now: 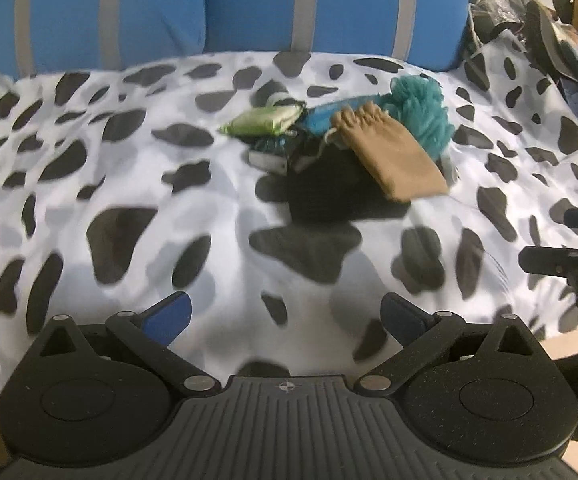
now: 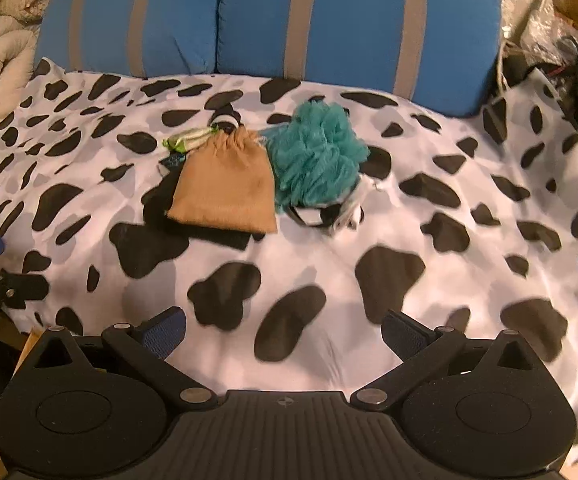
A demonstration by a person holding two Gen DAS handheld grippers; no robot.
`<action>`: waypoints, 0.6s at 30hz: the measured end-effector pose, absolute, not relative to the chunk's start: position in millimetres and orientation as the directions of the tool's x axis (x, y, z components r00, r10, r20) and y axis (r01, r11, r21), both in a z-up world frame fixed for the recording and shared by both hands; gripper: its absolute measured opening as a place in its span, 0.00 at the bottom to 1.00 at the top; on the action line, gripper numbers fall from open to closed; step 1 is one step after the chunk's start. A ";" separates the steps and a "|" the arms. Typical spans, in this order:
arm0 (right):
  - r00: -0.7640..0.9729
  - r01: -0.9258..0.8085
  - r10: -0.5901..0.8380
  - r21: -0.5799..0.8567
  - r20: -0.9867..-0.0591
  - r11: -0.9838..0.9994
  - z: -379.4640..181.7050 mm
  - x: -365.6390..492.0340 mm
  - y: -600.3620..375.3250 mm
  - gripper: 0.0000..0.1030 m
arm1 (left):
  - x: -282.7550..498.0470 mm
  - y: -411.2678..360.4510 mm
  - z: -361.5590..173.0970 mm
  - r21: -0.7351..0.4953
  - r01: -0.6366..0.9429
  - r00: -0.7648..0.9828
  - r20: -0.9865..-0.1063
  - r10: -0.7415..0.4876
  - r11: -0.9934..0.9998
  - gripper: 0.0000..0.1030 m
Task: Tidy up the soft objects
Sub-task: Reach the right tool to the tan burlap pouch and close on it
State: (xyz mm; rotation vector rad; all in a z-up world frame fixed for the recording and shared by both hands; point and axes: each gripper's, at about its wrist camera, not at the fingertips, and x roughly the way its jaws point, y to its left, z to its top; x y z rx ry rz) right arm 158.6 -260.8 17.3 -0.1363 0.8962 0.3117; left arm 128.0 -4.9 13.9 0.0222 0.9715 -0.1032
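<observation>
A cow-patterned sheet covers the whole surface, with two blue striped cushions standing along its far edge at 12 o'clock. A small heap of soft things lies on the sheet toward 11 o'clock in the right wrist view and toward 1 o'clock in the left wrist view. Its largest piece is a teal mesh sponge, just beside a tan drawstring pouch that lies partly over a black cloth. A green packet sits at the heap's 10 o'clock side, touching the pile. The left gripper hangs over bare sheet, fingers spread wide and holding nothing. The right gripper is likewise spread wide and empty, well apart from the heap.
</observation>
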 end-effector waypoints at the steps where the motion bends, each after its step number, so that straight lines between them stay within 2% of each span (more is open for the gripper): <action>1: 0.581 -0.331 0.229 0.031 -0.781 0.943 16.8 162.6 -260.3 1.00 | 133.9 -4.8 12.3 -0.027 0.108 0.569 -0.818 -0.084 0.994 1.00; 5: 0.574 -0.367 0.299 0.087 -0.762 0.926 14.6 175.8 -256.6 1.00 | 152.7 -4.0 5.6 -0.030 0.155 0.580 -0.806 -0.115 0.988 1.00; 10: 0.582 -0.374 0.304 0.084 -0.755 0.924 9.2 196.5 -249.4 1.00 | 169.2 2.5 2.9 -0.056 0.164 0.610 -0.779 -0.146 0.985 1.00; 18: 0.569 -0.393 0.304 0.072 -0.764 0.917 -2.2 230.7 -243.7 1.00 | 198.2 13.2 2.1 -0.054 0.124 0.622 -0.774 -0.120 0.991 1.00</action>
